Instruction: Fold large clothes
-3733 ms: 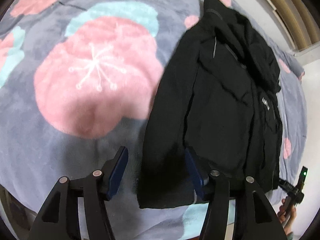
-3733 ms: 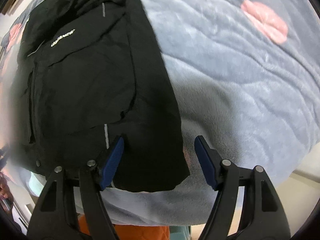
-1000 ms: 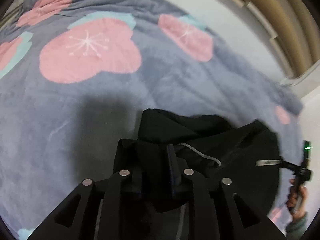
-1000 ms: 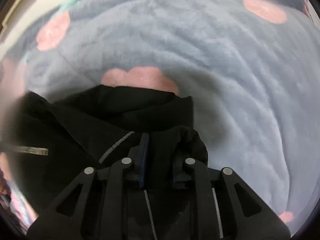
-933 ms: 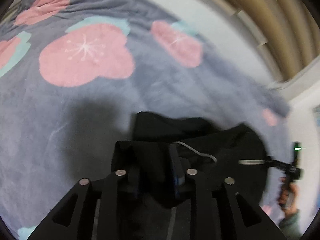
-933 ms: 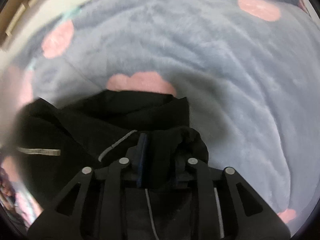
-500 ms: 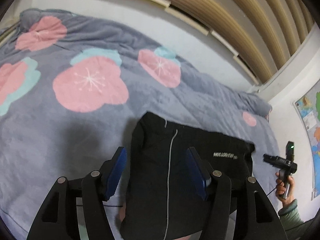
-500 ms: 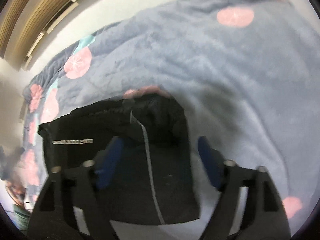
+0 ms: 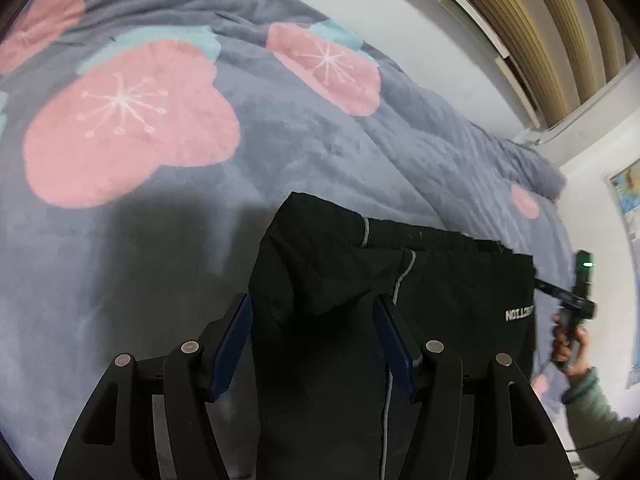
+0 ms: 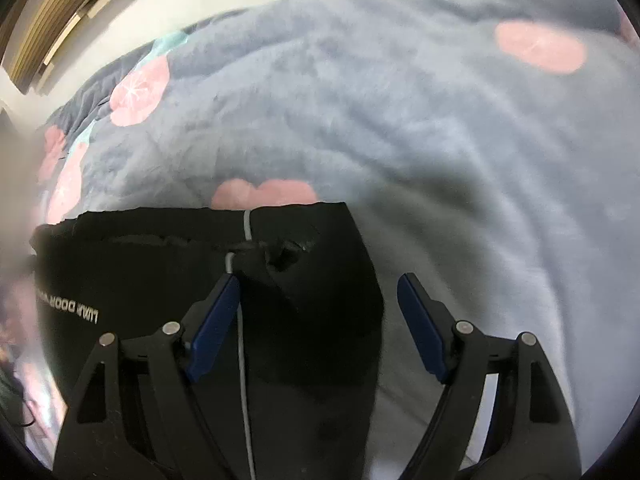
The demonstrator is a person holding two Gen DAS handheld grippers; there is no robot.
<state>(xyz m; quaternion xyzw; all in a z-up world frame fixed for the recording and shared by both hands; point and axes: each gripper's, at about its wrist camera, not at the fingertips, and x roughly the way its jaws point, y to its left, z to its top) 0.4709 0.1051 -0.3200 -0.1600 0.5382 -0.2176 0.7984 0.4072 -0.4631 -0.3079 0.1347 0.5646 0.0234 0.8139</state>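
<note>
1. The black jacket (image 9: 340,320) lies folded on the grey blanket (image 9: 280,152), a compact dark block filling the 6 o'clock half of the left wrist view, its far edge straight across the middle.
2. The left gripper (image 9: 312,344) hangs above it with jaws spread wide. The blue pads (image 9: 230,344) stand apart, the jacket's left side showing between them, nothing pinched.
3. A thin grey stripe (image 9: 400,276) runs down the cloth, passing by the right-hand pad toward 6 o'clock.
4. White lettering (image 9: 520,314) sits on the jacket at 3 o'clock, reading backwards from here.
5. Beyond it, at 3 o'clock, a hand (image 9: 568,348) in a green sleeve holds the other black tool.
6. Big pink flowers (image 9: 120,120) dot the blanket from 9 to 12 o'clock.
7. Over to the right wrist view: the right gripper (image 10: 318,324) is open wide too, pads (image 10: 420,328) clear of the cloth.
8. Here the jacket (image 10: 160,300) fills 6 to 9 o'clock, and its right edge falls between the pads, bare blanket (image 10: 440,140) under the right-hand pad.
9. A pink flower (image 10: 264,194) peeks out just past the jacket's far edge at 12 o'clock.
10. The 9 o'clock edge of this view is blurred.
</note>
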